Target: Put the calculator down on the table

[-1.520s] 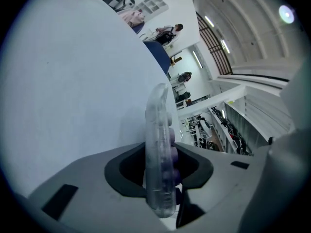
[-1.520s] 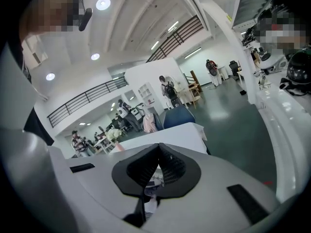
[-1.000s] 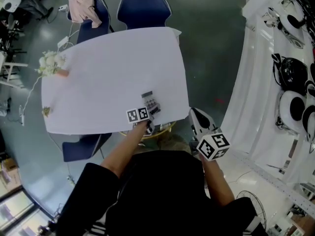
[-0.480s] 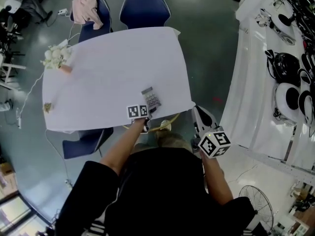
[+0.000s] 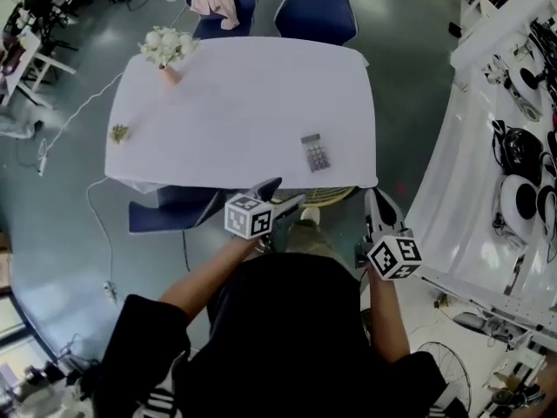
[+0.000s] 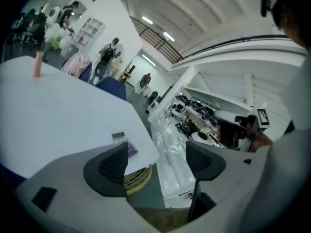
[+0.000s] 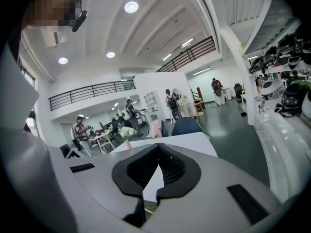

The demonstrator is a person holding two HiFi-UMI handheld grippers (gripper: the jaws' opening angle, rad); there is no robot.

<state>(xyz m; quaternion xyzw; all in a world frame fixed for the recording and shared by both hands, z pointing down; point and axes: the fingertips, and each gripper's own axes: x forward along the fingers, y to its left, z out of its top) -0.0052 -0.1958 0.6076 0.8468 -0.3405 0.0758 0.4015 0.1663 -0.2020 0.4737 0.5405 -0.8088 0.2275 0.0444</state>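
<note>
Can see the calculator (image 5: pixel 315 152) lying flat on the white desk (image 5: pixel 244 103), close to the front edge on the right side, well apart from both grippers. Looks small, thin, hard and light, maybe a bit slippery on the smooth top, so best to pinch it gently by its two long sides. Holding nothing now: left gripper (image 5: pixel 280 196) with jaws wide apart and empty, right gripper (image 5: pixel 378 212) with jaws pressed together on nothing; cannot read any name or words on it from here
</note>
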